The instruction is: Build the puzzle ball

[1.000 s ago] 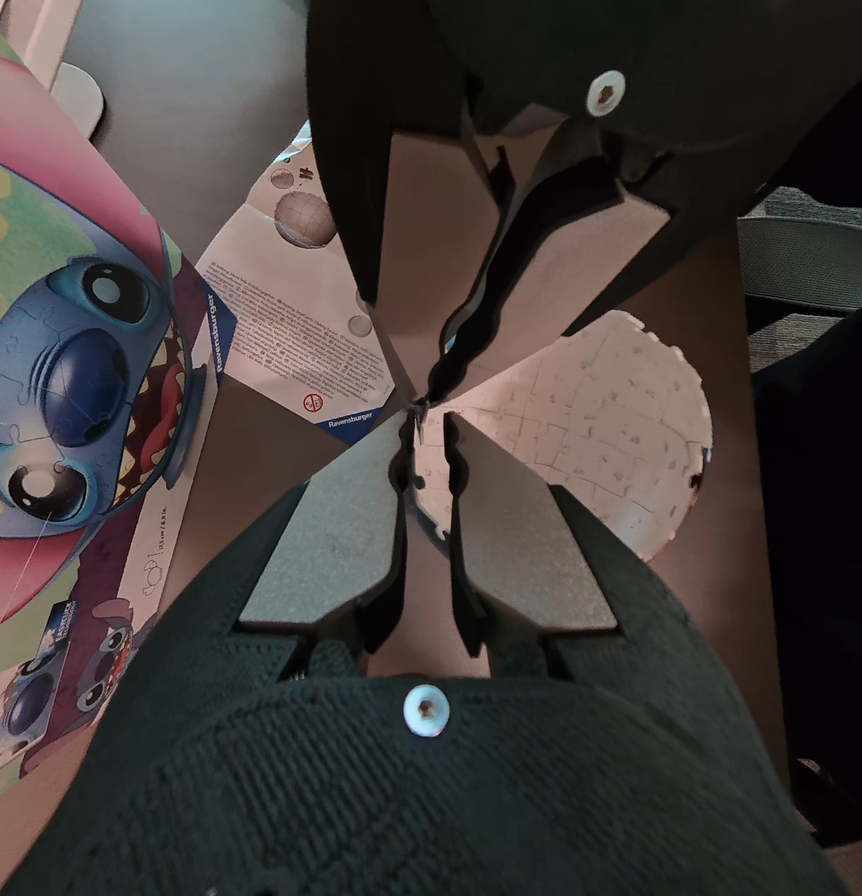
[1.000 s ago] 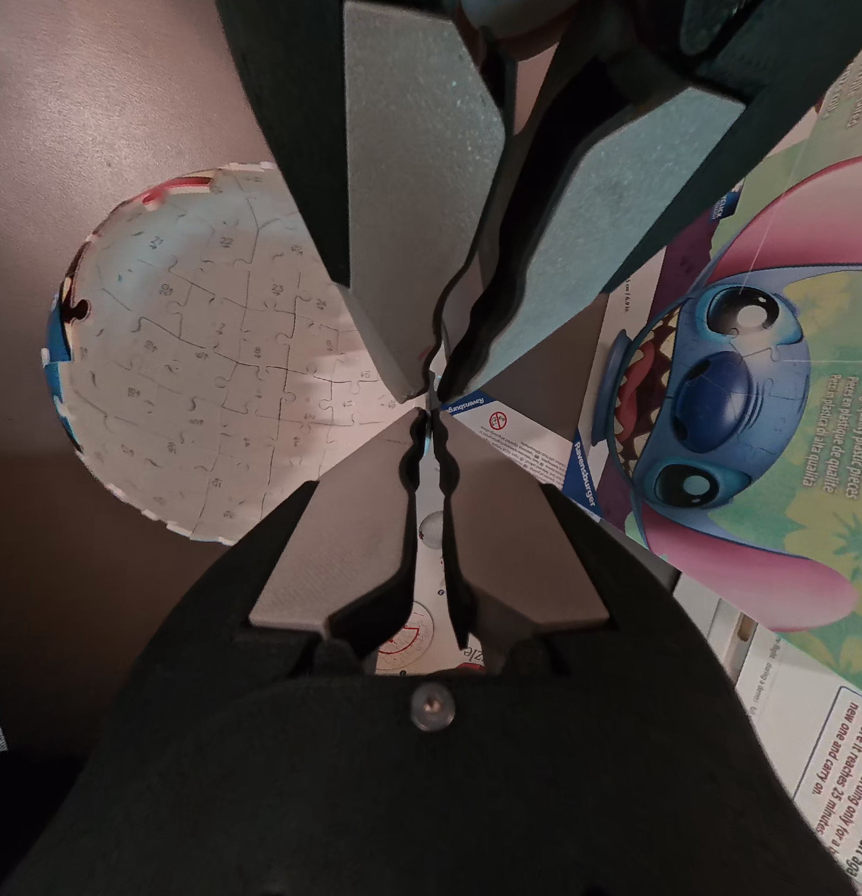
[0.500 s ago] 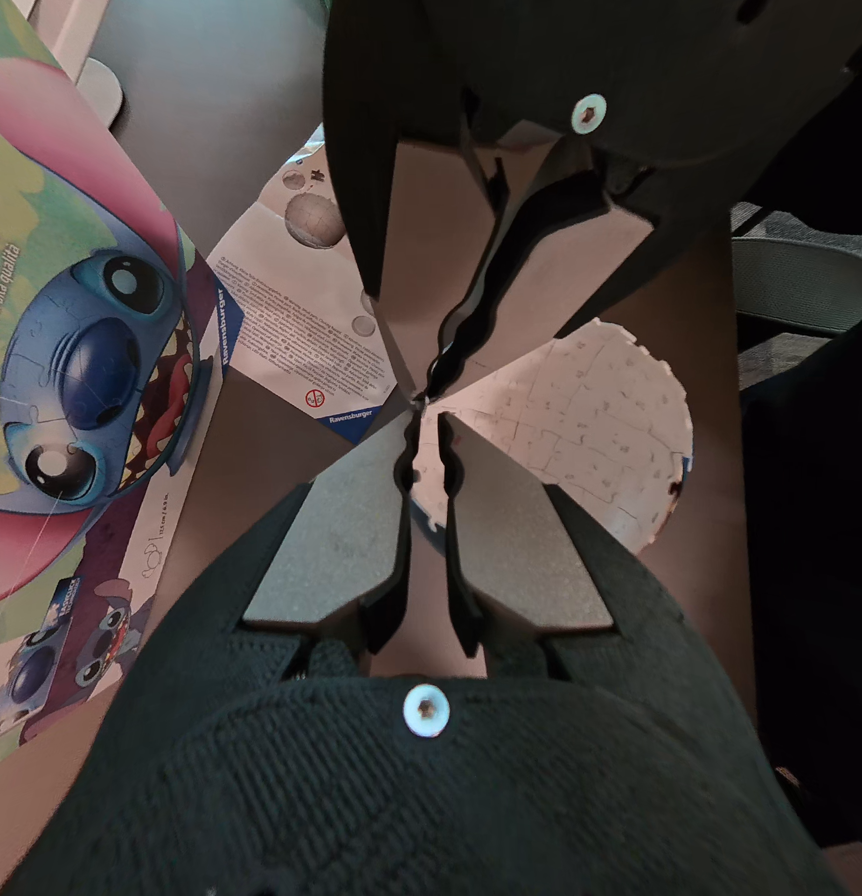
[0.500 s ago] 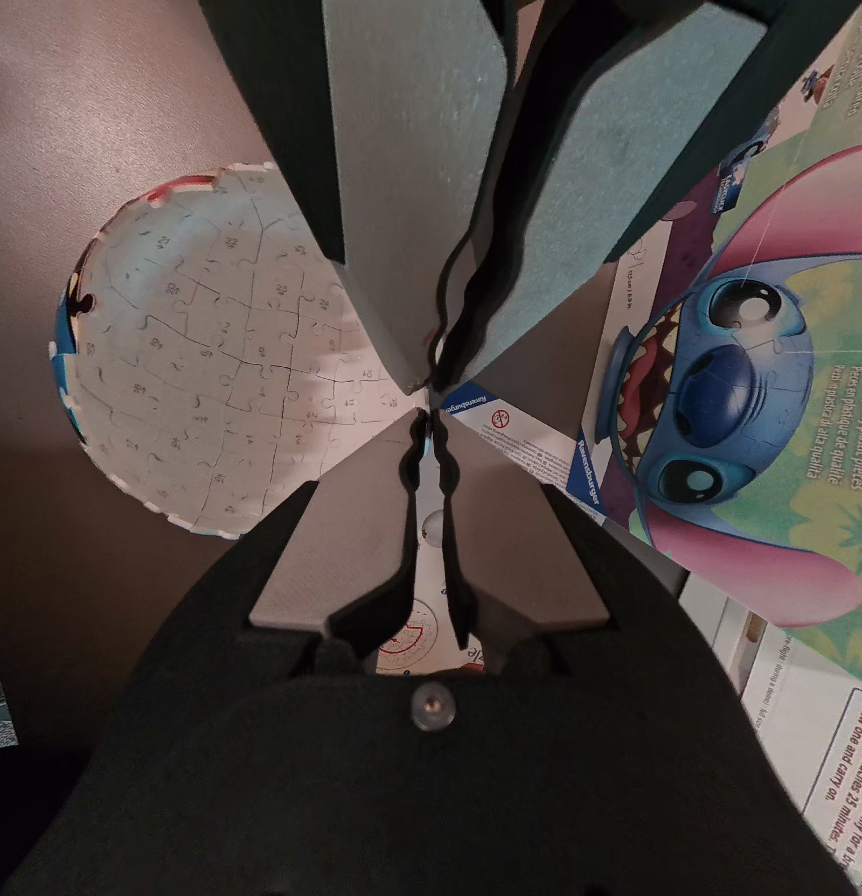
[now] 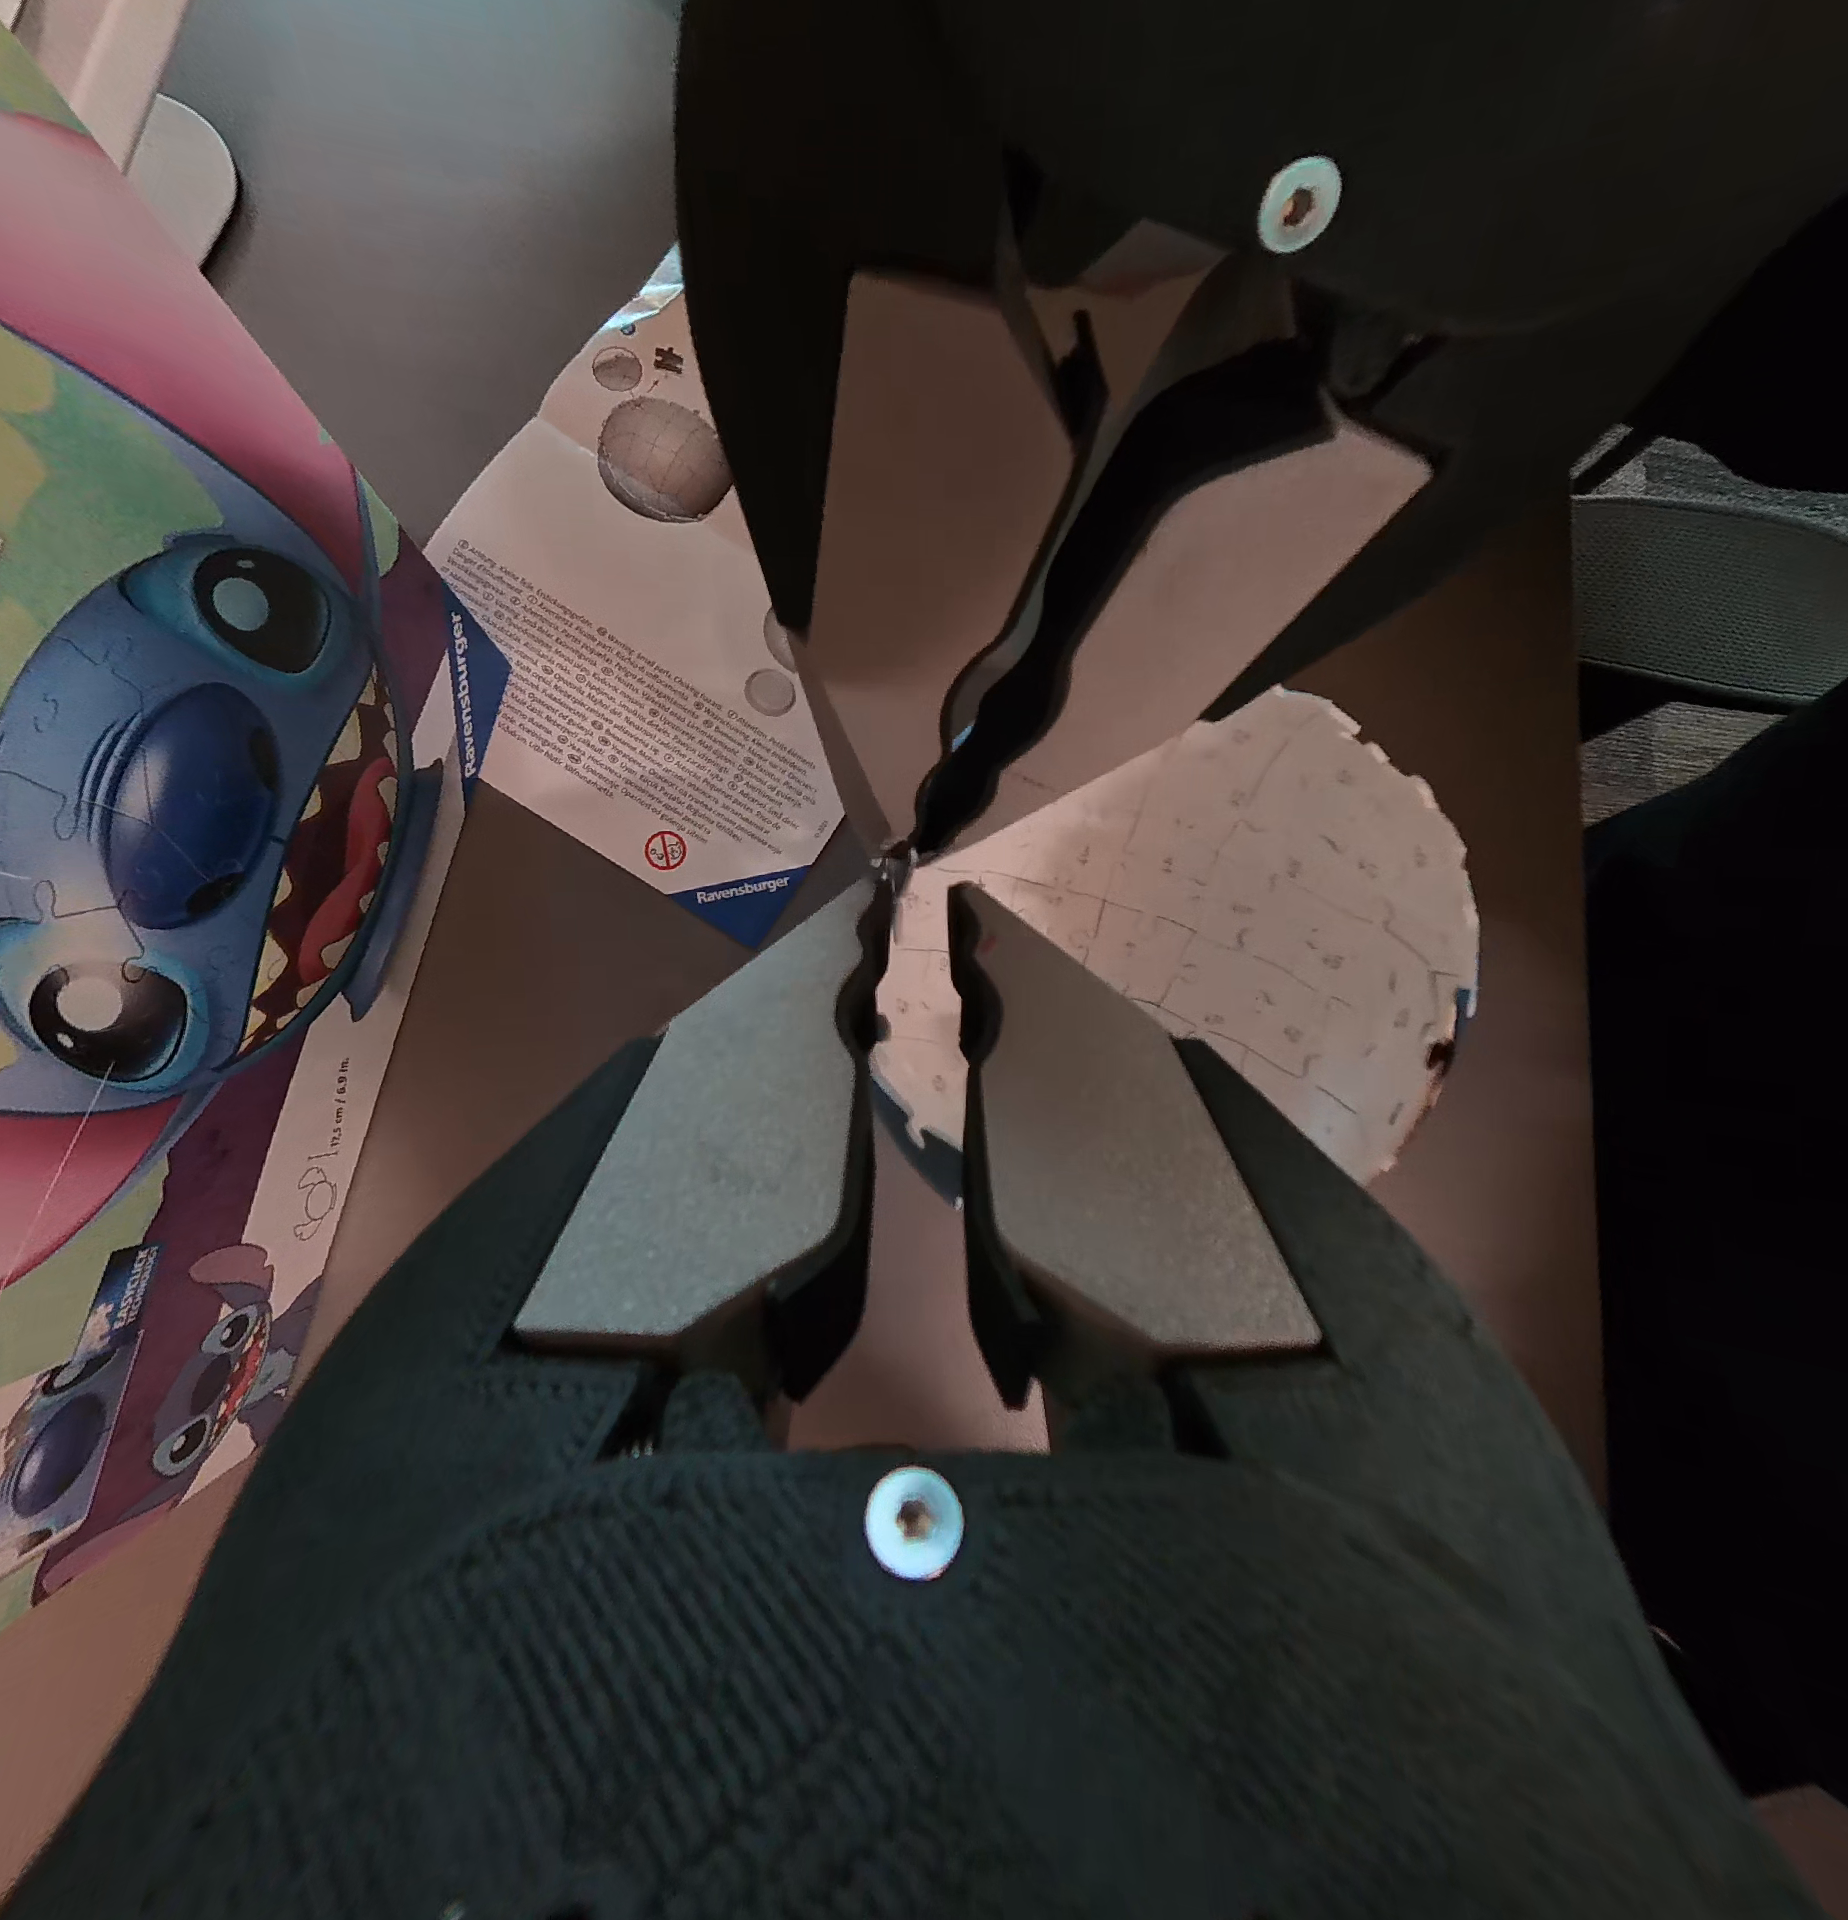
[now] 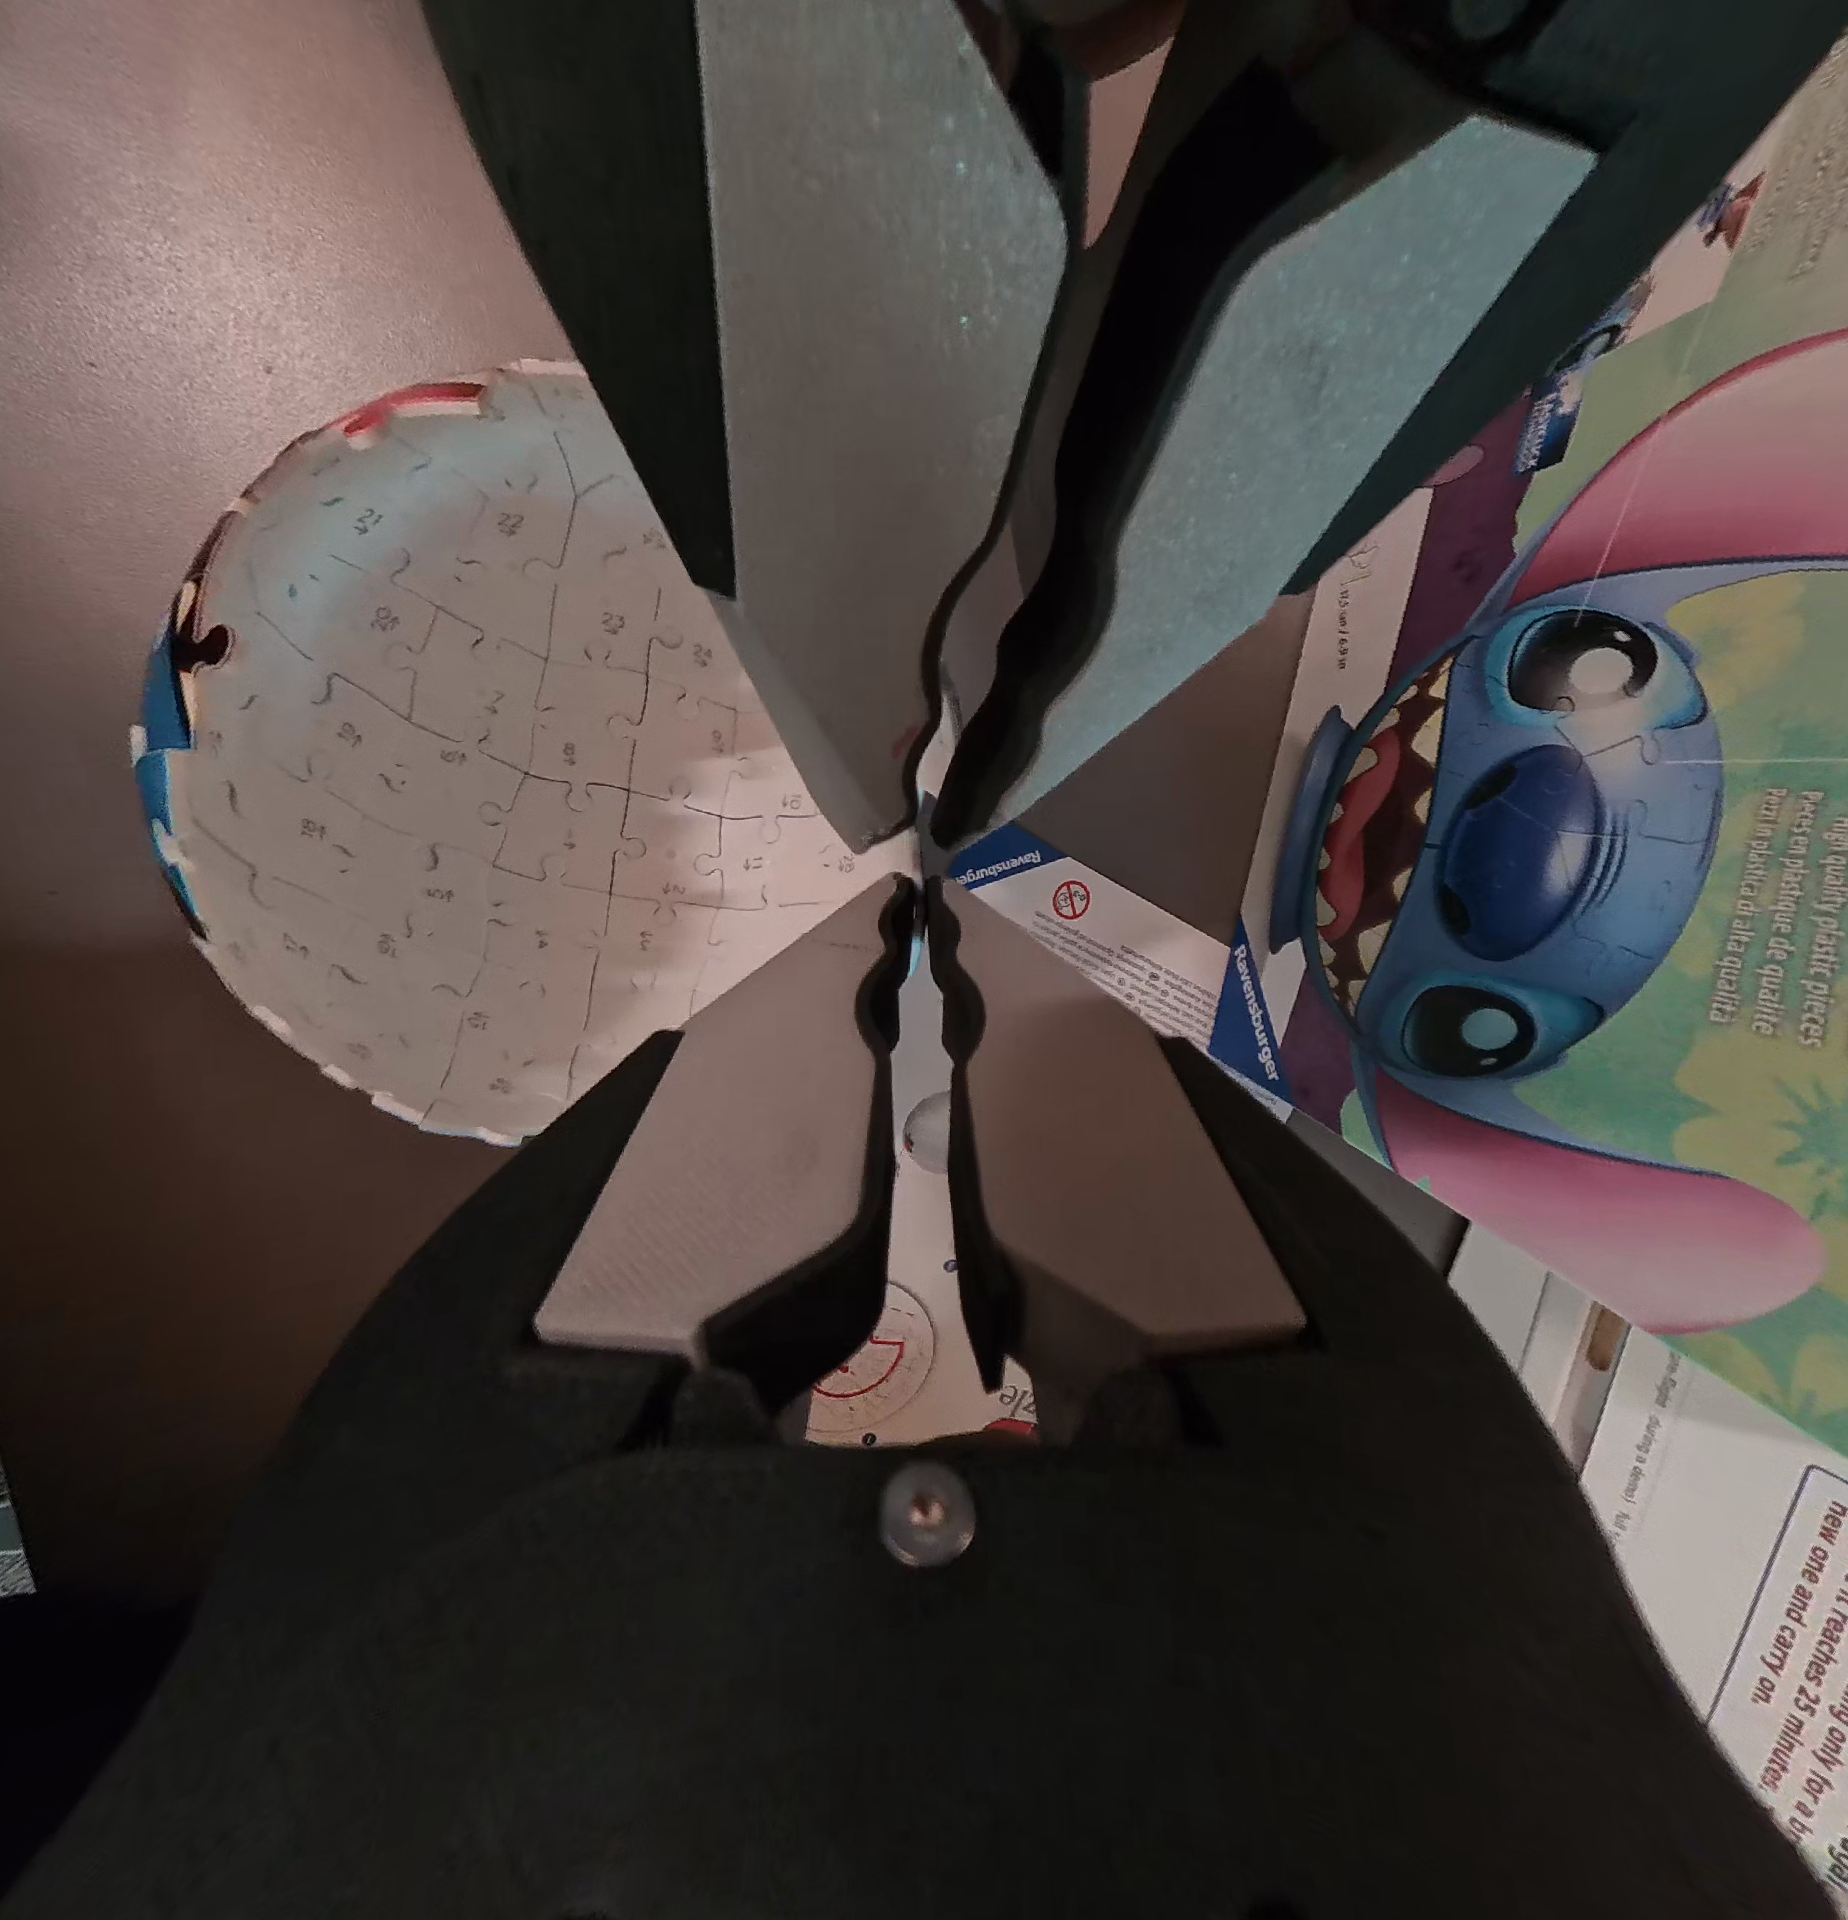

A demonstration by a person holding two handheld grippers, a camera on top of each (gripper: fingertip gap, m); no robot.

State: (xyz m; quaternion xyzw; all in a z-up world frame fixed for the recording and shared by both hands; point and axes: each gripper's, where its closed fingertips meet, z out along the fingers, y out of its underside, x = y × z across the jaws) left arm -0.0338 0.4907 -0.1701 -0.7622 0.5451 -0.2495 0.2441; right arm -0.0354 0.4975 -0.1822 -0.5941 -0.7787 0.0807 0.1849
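Note:
My left gripper (image 5: 920, 899) and right gripper (image 6: 920, 888) meet tip to tip above the brown table. The right gripper is shut on a thin light-blue puzzle piece (image 6: 917, 940), seen edge-on. In the right wrist view the left gripper (image 6: 925, 821) comes in from the top, closed on a white piece with a red mark (image 6: 928, 727). In the left wrist view the right gripper (image 5: 915, 831) comes in from the top. The half-built puzzle ball (image 6: 432, 748), a white bowl with numbered pieces, lies open side up just below the tips; it also shows in the left wrist view (image 5: 1263, 914).
The colourful puzzle box (image 5: 172, 779) lies flat beside the grippers and also shows in the right wrist view (image 6: 1626, 831). A white instruction leaflet (image 5: 608, 727) lies between box and ball. A printed sheet (image 6: 1782, 1558) lies by the box. A grey chair (image 5: 1720, 592) stands beyond the table edge. Only a small space, under 4 cm, lies between the two pairs of fingers.
Both grippers have stayed tip to tip with their grips the same. The pair has shifted and turned only slightly over the table.

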